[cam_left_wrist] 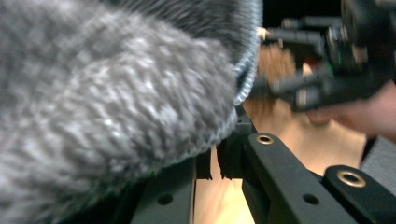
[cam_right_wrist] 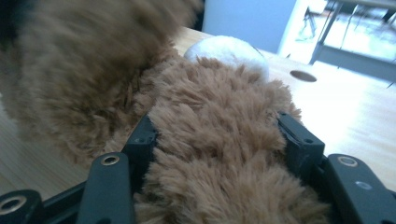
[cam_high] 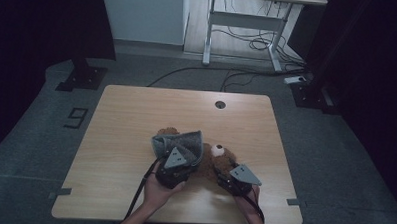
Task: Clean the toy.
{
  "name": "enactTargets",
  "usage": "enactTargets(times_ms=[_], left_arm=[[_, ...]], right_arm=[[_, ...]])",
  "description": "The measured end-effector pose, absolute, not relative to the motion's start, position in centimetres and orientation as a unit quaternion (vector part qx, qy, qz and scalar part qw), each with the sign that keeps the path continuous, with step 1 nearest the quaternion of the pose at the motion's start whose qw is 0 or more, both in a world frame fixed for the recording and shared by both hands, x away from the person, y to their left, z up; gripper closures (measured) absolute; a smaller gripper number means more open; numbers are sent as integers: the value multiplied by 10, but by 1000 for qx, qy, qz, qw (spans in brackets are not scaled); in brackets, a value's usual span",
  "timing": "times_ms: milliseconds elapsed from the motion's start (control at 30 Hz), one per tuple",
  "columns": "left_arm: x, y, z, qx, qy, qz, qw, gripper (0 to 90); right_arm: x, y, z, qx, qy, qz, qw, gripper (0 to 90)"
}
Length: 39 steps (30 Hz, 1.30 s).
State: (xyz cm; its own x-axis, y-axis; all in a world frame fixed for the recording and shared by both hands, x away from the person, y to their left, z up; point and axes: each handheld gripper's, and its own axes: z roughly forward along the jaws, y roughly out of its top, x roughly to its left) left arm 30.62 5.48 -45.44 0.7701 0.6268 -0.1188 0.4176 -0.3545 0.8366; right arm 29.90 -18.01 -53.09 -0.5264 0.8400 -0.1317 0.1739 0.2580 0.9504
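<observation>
The brown plush bear (cam_high: 219, 165) lies on the wooden bench (cam_high: 125, 134), toward the near edge and a little right of the middle. Its white muzzle (cam_high: 217, 150) sits at the bear's far side, pointing away from the person. Draped over the bear's left part is a grey knitted garment (cam_high: 181, 144), lifted off the fur and folded upward at its far end.

The left gripper (cam_high: 177, 164) sits just left of the bear, its jaws pressed together on the garment's edge; in the left gripper view the grey knit (cam_left_wrist: 116, 93) hangs over the closed jaws. The right gripper (cam_high: 232, 179) is at the bear's near right side, and in the right gripper view its jaws clamp a thick fold of brown fur (cam_right_wrist: 215, 140), with the pads sunk into the pile on either side.

Beyond the bear, near the bench's far edge, is a round cable hole (cam_high: 220, 104)
</observation>
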Motion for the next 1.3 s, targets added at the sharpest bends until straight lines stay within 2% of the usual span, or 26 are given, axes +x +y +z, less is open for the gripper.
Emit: enactTargets(times_ms=[67, 233, 533, 767, 967, 1067, 1167, 1300], left_arm=[[315, 46, -458, 818, 327, 101, 462, 845], [322, 44, -469, 819, 338, 100, 454, 849], [316, 119, -468, 791, 385, 134, 456, 854], [318, 163, -484, 778, 430, 110, 445, 852], [315, 157, -496, 800, 431, 71, 412, 847], [315, 147, -515, 816, 428, 37, 387, 841], [319, 141, -524, 806, 434, 29, 401, 838], [331, 133, -514, 802, 431, 35, 412, 839]], right_arm=[[294, -177, -533, 347, 720, 486, 353, 430], [295, -180, -536, 351, 718, 488, 351, 430], [295, -181, -535, 349, 719, 491, 348, 430], [295, -181, -535, 349, 717, 493, 348, 430], [293, -181, -536, 349, 717, 491, 350, 430], [293, -181, -537, 350, 716, 491, 351, 431], [294, -181, -537, 351, 715, 492, 352, 434], [298, -180, -538, 361, 708, 489, 358, 437]])
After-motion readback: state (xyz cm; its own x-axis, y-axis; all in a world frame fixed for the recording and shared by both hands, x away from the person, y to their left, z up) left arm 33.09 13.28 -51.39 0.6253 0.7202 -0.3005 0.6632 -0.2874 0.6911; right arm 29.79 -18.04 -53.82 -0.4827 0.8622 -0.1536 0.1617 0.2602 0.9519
